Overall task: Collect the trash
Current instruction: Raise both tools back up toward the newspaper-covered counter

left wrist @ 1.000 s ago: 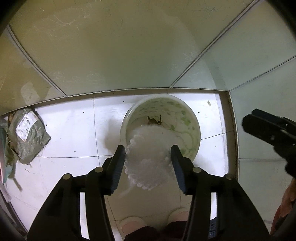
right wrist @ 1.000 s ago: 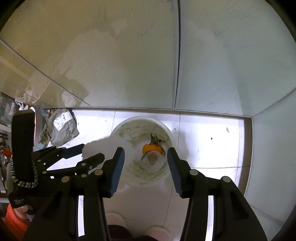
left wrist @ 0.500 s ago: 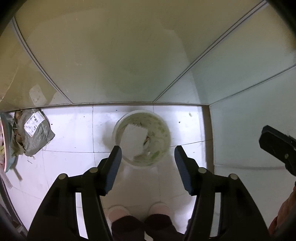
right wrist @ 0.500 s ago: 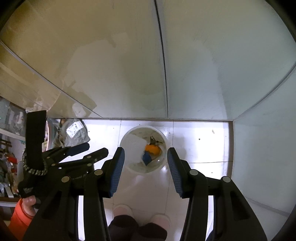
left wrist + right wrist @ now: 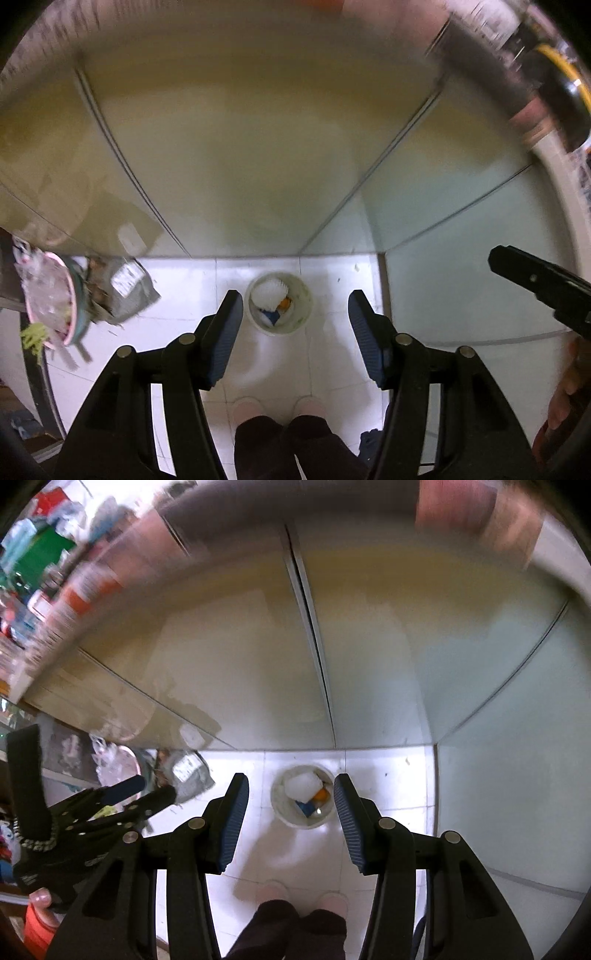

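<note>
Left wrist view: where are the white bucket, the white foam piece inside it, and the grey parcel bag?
White bucket (image 5: 300, 325): left wrist view, on its near rim.
White foam piece (image 5: 269, 291): left wrist view, on its middle.
Grey parcel bag (image 5: 138, 295): left wrist view, below its white label.

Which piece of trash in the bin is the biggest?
The white foam piece in the bin; it dwarfs the orange scrap and blue scrap beside it.

Bin (image 5: 279, 324) on floor before wall; parcel, perhaps, (image 5: 129, 291) left.
</note>
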